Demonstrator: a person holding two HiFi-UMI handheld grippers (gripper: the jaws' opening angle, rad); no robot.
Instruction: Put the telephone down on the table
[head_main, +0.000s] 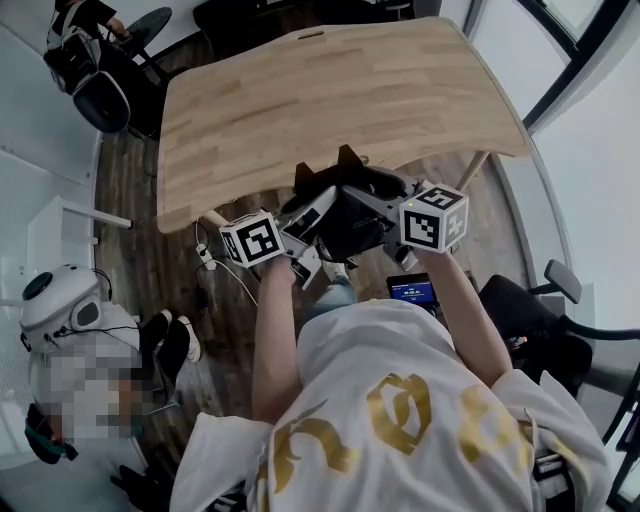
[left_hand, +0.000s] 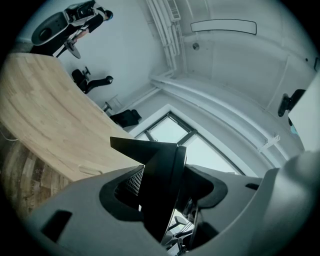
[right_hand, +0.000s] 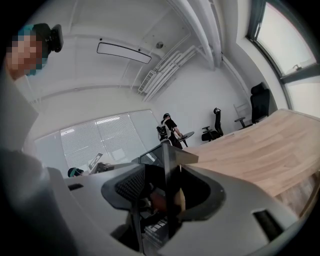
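In the head view a black telephone (head_main: 347, 205) hangs between both grippers, just off the near edge of the light wooden table (head_main: 340, 100), above the floor. My left gripper (head_main: 322, 208) comes in from the left and my right gripper (head_main: 378, 200) from the right, each shut on it. The left gripper view shows a black wedge-shaped slab of the telephone (left_hand: 156, 165) filling the jaws of the left gripper (left_hand: 165, 182). In the right gripper view a thin dark edge of the telephone (right_hand: 168, 160), with keys below it, stands between the jaws of the right gripper (right_hand: 167, 187).
The tabletop (left_hand: 45, 115) is bare wood. A small device with a blue screen (head_main: 412, 291) sits at my chest. Cables and a power strip (head_main: 207, 256) lie on the wooden floor. Black office chairs (head_main: 545, 330) stand at the right, and a seated person is at the lower left.
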